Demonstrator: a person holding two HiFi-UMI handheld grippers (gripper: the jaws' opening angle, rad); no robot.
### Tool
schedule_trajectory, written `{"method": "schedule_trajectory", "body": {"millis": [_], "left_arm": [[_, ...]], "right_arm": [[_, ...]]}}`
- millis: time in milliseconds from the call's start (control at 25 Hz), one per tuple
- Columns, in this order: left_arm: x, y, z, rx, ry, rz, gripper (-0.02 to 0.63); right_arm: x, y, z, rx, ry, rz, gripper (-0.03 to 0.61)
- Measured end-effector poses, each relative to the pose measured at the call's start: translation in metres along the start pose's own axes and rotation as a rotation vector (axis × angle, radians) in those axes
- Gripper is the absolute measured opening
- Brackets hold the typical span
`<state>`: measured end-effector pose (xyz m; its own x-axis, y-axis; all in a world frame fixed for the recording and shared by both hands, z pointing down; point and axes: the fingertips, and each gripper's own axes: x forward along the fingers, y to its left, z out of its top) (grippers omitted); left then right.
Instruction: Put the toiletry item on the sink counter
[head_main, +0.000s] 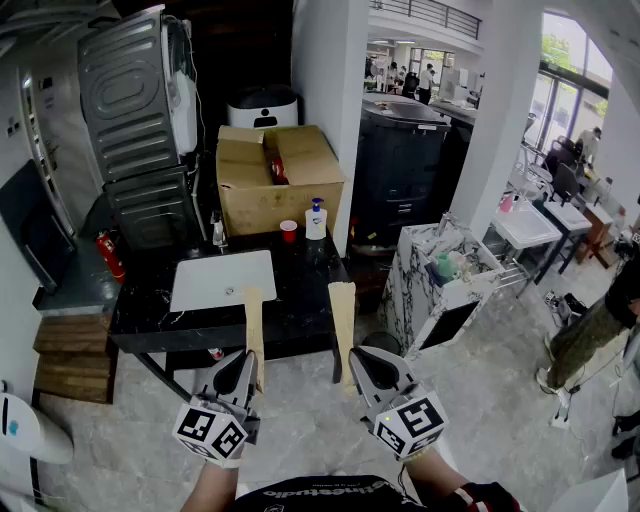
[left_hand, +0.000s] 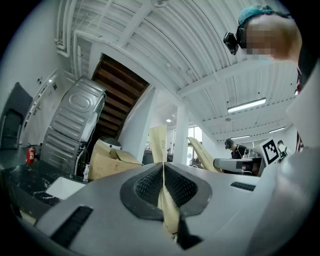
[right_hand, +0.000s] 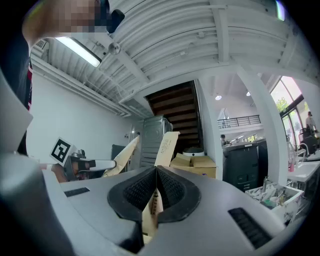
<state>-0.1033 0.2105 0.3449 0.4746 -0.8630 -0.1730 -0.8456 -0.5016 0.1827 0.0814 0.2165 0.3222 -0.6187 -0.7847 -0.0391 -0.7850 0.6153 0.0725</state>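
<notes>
Pale marbled floor (head_main: 490, 410); white pillar (head_main: 330, 100) centre; tall windows (head_main: 565, 80) bright at right; ribbed white ceiling (left_hand: 150, 45), strip light (left_hand: 246, 105).

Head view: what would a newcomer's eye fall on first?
In the foreground, the left gripper clamps the left strip and the right gripper the right strip, both flat and tan. Beyond lies a black counter with a white sink, a pump bottle and red cup at its back edge.

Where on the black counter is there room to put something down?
Right of the sink, the counter is bare out to its edge. A thin bare strip lies left of the sink. The back is crowded: faucet, cup and soap bottle stand before the box.
</notes>
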Motion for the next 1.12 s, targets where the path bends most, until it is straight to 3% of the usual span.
{"method": "schedule_trajectory", "body": {"millis": [1120], "left_arm": [[0.011, -0.007, -0.007, 0.015, 0.013, -0.003, 0.018]], "right_arm": [[-0.005, -0.019, -0.004, 0.038, -0.012, -0.016, 0.040]]}}
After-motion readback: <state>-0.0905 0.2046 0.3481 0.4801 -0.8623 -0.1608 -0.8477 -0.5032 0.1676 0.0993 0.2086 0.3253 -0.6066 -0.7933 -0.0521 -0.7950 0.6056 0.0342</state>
